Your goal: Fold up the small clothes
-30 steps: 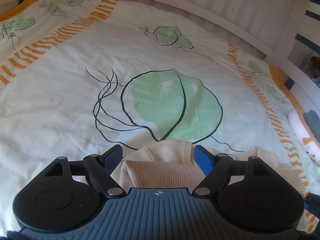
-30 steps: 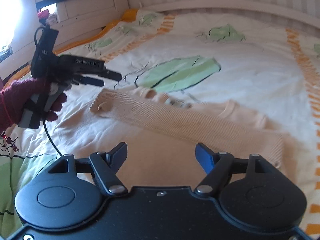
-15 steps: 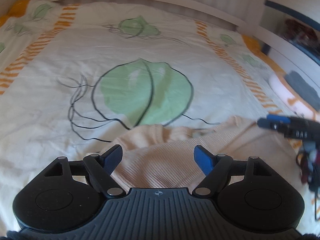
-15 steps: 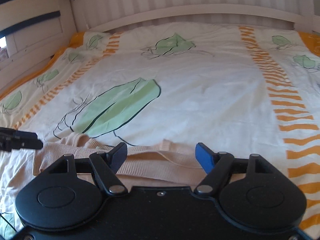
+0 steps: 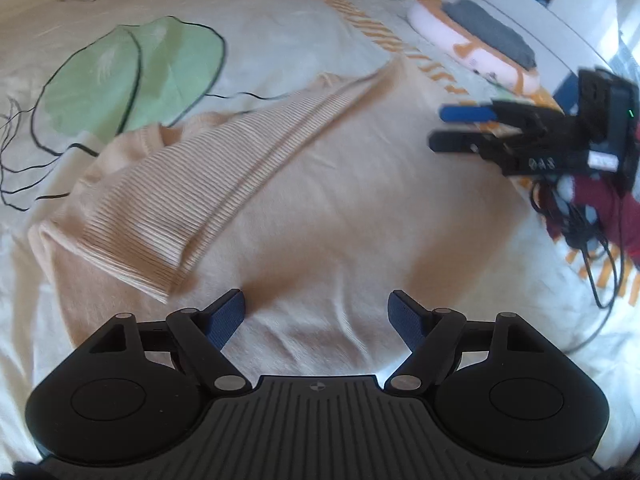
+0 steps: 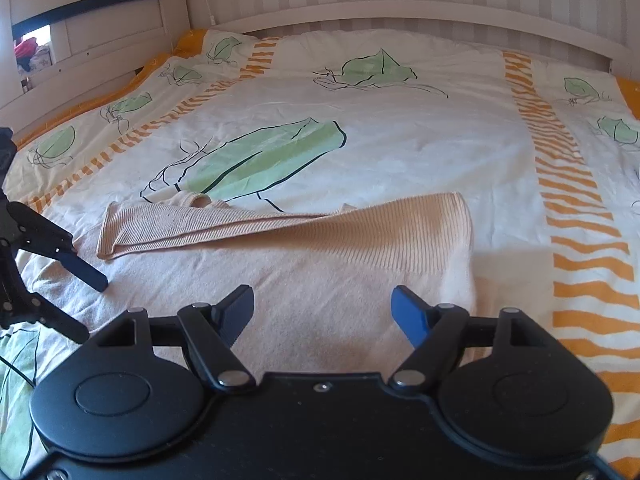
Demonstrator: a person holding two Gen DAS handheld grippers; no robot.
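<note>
A peach knit sweater (image 5: 328,208) lies flat on the bed, with a ribbed sleeve (image 5: 208,184) folded slantwise across its body. My left gripper (image 5: 318,312) hovers open above the sweater's body, nothing between its fingers. In the left wrist view my right gripper (image 5: 456,128) hangs at the sweater's right side, held by a hand in a dark red sleeve (image 5: 600,208). In the right wrist view the sweater (image 6: 340,300) fills the foreground, its ribbed sleeve (image 6: 280,226) across it. My right gripper (image 6: 322,308) is open over the fabric. My left gripper (image 6: 86,308) shows open at the left edge.
The duvet (image 6: 400,152) is white with green leaves and orange stripes. A white slatted bed rail (image 6: 400,12) runs along the far side. A pink and white pillow (image 5: 460,44) carrying grey cloth (image 5: 488,28) lies at the right. Black cables (image 5: 592,256) trail from the right gripper.
The left view has tipped down and rolled from the leaf print onto the sweater's body. The right view has swung from the left hand toward the far rail. Both grippers stayed open.
</note>
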